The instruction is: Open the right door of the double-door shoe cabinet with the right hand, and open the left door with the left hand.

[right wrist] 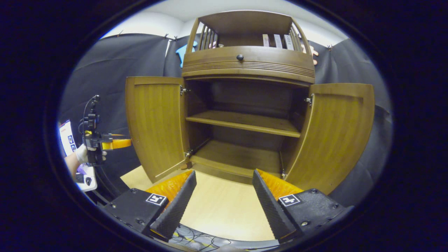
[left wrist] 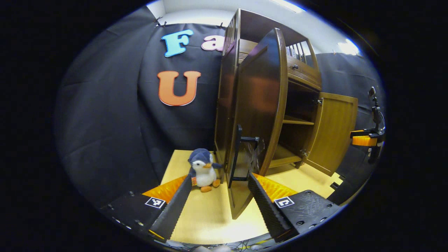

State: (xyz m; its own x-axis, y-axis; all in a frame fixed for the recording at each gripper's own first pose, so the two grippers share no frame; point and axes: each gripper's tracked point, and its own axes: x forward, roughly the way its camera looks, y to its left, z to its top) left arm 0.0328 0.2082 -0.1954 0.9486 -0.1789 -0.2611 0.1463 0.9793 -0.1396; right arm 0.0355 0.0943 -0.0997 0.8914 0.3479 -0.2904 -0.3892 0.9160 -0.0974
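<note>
My left gripper (left wrist: 220, 190) has its fingers spread wide and holding nothing; the left door (left wrist: 259, 115) stands swung out right ahead of them, seen nearly edge-on, its lower edge reaching down between the two fingers without touching either; its dark handle (left wrist: 238, 154) sits just above the gap; a plush penguin (left wrist: 203, 169) sits on the pale floor (left wrist: 210, 213) just beyond my left finger, beside the cabinet (left wrist: 301, 73); farther right the right door (left wrist: 334, 131) is open too, with my other gripper near its far edge. In the right gripper view my right gripper (right wrist: 224, 194) is likewise wide and empty, facing the cabinet's open middle; both doors are swung outward, the left door (right wrist: 155, 122) beyond my left finger and the right door (right wrist: 336, 136) just beyond my right finger, neither touched; the shelf (right wrist: 245, 123) and bottom board lie bare ahead; my left gripper (right wrist: 115, 143) hangs off to the left, held in a gloved hand (right wrist: 82, 153).
</note>
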